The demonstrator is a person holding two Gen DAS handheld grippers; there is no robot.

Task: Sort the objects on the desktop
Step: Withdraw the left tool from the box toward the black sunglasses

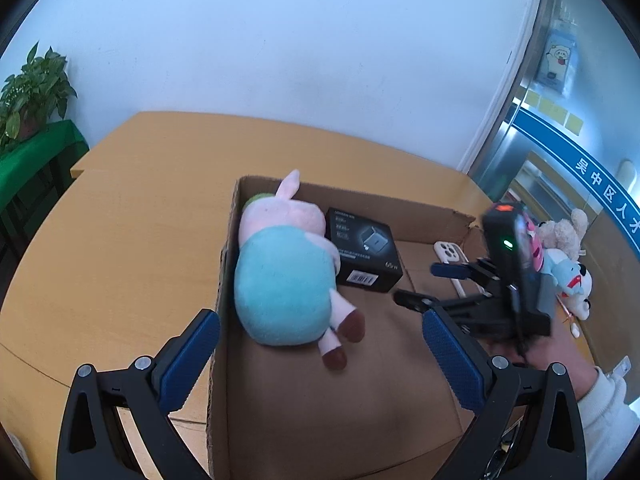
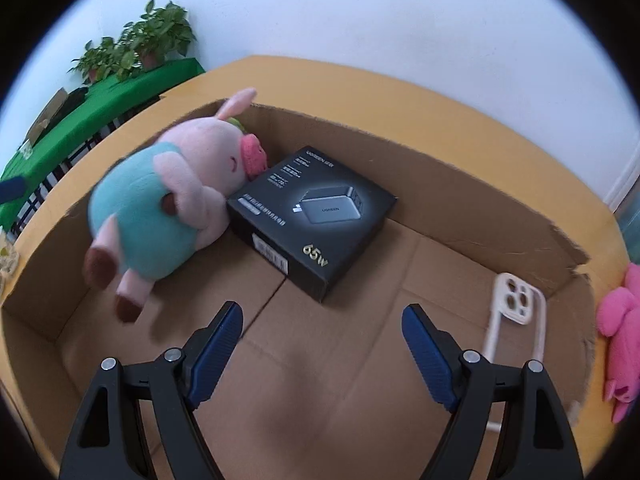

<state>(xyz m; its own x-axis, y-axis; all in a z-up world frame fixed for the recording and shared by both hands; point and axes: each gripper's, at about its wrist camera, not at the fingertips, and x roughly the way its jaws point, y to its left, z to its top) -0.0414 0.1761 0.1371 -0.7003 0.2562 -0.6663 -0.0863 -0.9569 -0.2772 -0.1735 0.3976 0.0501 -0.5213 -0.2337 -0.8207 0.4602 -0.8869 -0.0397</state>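
Both the left tool [image 1: 320, 356] and the right tool [image 2: 322, 350] stand apart, empty, over the cardboard box [image 2: 420, 168]. The pig plush [image 2: 168, 196], charger box [image 2: 316, 212] and phone case [image 2: 516, 304] lie inside; the pink toy [image 2: 620, 320] waits at right-frame on the surface [image 2: 360, 84]. Judged best: swing the right tool clear of the box wall, then close on the toy's soft middle.

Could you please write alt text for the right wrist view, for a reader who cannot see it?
An open right gripper, holding nothing, hovers over a cardboard box on a wooden table. Inside lie a pig plush resting against a black charger box, and a white phone case at right. A pink plush lies outside.
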